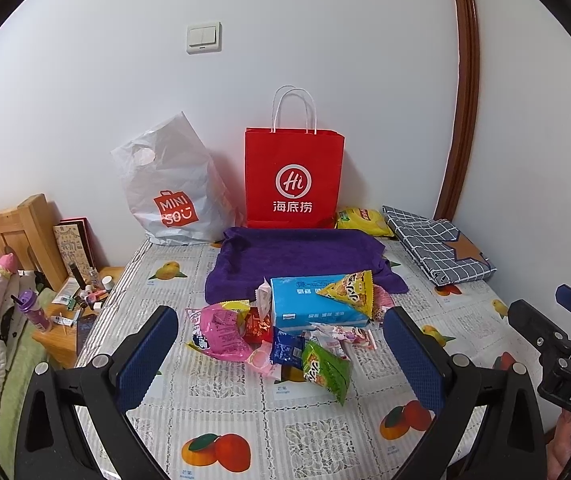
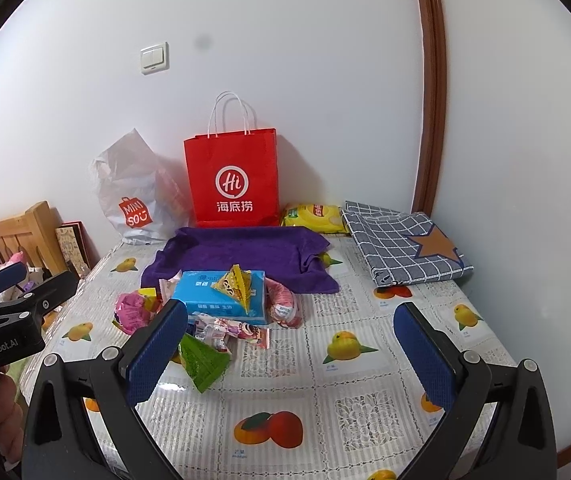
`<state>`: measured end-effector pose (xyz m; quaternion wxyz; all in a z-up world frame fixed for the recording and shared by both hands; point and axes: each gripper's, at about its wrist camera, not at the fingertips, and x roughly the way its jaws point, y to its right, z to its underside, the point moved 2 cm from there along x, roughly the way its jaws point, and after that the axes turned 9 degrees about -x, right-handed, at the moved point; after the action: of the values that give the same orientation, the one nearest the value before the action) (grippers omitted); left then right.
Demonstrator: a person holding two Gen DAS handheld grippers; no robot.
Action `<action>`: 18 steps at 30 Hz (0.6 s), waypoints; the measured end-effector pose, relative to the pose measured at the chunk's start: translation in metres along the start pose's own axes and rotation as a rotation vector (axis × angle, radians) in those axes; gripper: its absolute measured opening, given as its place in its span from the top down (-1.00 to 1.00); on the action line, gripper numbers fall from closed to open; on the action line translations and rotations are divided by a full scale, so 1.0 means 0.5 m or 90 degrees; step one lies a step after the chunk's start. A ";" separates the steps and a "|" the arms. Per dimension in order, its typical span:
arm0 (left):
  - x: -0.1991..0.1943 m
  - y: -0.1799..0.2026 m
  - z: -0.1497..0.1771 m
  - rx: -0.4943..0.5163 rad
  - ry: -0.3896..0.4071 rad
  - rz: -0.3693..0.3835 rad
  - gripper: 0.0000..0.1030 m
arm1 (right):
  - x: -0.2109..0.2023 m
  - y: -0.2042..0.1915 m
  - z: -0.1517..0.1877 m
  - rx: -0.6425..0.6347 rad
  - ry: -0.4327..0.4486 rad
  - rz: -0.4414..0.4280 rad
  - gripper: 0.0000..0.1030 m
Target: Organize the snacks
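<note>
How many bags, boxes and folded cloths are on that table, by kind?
Bags: 2, a red paper bag and a white plastic bag
Boxes: 1, a blue tissue box
Cloths: 2, a purple towel and a checked cloth
Total: 5

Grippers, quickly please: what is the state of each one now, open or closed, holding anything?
Left gripper: open, holding nothing.
Right gripper: open, holding nothing.
</note>
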<state>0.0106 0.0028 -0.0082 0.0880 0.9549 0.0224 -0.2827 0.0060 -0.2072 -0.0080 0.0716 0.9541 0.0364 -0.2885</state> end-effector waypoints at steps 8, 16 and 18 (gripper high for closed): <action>-0.001 0.000 0.003 0.000 0.000 0.001 -1.00 | 0.000 0.000 0.001 -0.001 0.003 -0.002 -0.99; -0.003 -0.001 0.006 0.004 0.000 -0.003 -1.00 | -0.001 0.001 0.002 0.000 0.004 -0.002 -0.99; -0.003 -0.002 0.002 0.001 0.001 -0.003 -1.00 | 0.000 -0.001 0.001 -0.003 0.003 -0.002 -0.99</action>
<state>0.0090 0.0038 -0.0084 0.0863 0.9551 0.0245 -0.2823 0.0059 -0.2068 -0.0085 0.0733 0.9545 0.0385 -0.2865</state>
